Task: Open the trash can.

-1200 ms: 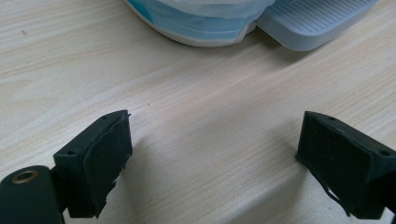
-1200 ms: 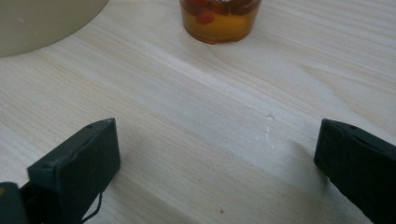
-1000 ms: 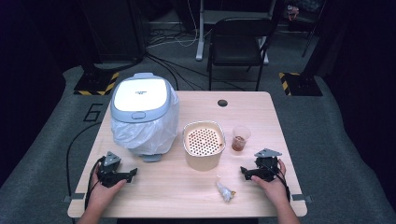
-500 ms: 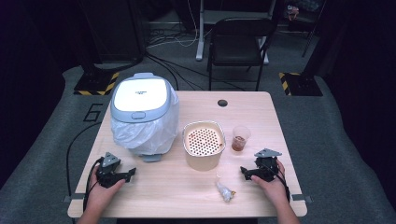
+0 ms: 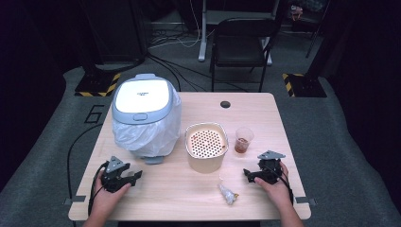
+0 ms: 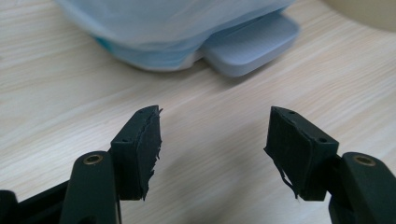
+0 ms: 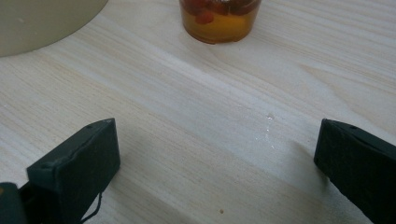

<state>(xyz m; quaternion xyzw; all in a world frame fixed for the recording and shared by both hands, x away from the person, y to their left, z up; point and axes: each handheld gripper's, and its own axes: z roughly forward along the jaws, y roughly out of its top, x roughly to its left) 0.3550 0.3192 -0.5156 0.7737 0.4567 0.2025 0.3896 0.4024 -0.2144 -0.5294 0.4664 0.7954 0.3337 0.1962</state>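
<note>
Watching the left gripper (image 5: 137,175) first, we see its jaws have just been closing, now half apart with only bare table (image 5: 189,198) between them. Straight ahead of it in the left gripper view sits the pedal (image 6: 250,44) of the bin (image 5: 146,116), near but apart. Over to the right gripper (image 5: 247,175): jaws wide apart, nothing held. Its own view looks past them at the cup (image 7: 219,18) of amber liquid, ahead and slightly left, standing upright. We also spot a crumpled wrapper (image 5: 227,193) lying on the table just to the left of the right gripper, so that hand is nearer. The strainer bowl (image 5: 206,146) stands between bin and cup.
</note>
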